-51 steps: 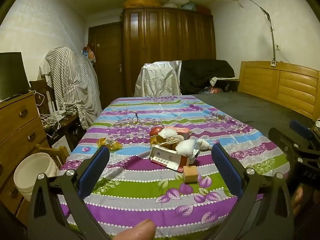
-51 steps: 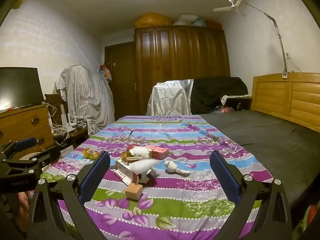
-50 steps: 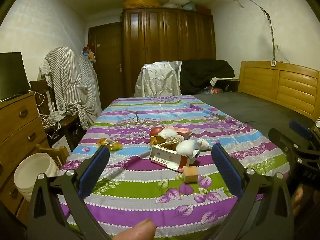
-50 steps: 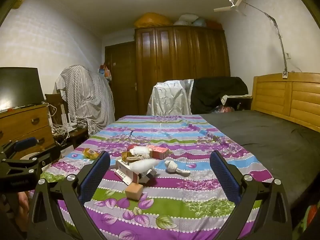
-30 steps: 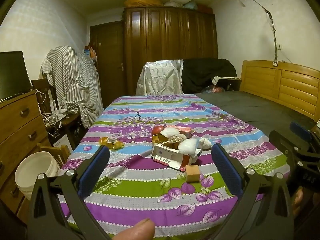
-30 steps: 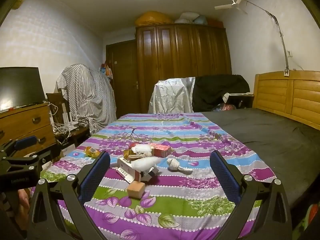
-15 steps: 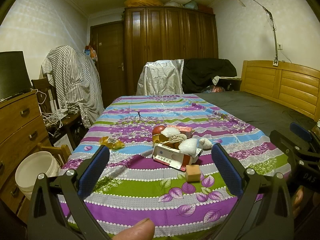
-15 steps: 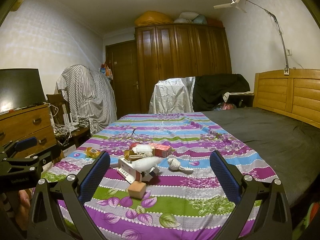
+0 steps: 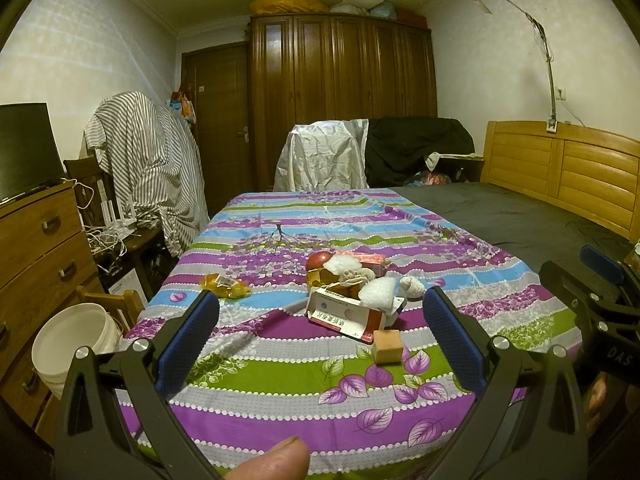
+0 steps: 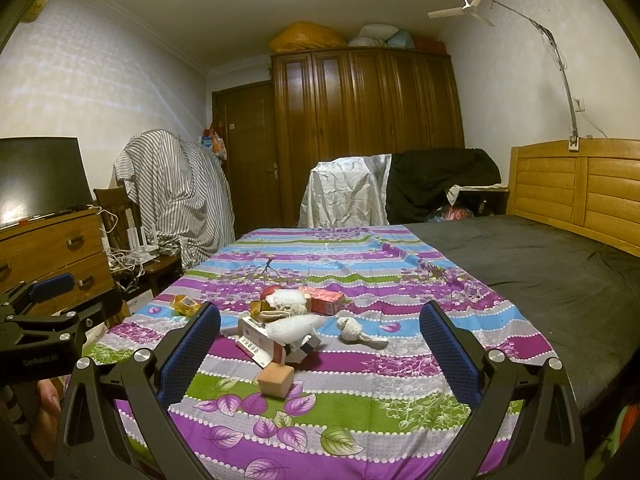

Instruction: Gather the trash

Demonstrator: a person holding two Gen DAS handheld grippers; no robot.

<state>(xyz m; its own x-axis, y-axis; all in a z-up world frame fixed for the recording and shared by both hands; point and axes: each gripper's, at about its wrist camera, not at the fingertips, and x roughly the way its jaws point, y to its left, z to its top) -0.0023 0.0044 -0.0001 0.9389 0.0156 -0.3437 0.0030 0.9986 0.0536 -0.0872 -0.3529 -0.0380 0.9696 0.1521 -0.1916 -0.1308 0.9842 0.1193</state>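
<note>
Left gripper (image 9: 320,340) spread wide, nothing between the pads; right gripper (image 10: 320,352) likewise released and bare. Both hover off the near edge of the table (image 9: 280,400). Trash pile (image 9: 352,292) lies ahead of both, mid-table: printed box (image 9: 340,314), writing too small to read; cube (image 9: 387,346) nearest the left gripper; yellow wrapper (image 9: 224,286) apart, ahead-left. Bare cloth rings the pile. Bucket (image 9: 72,340) below left, off the table edge. Right gripper body reads "DAS".
</note>
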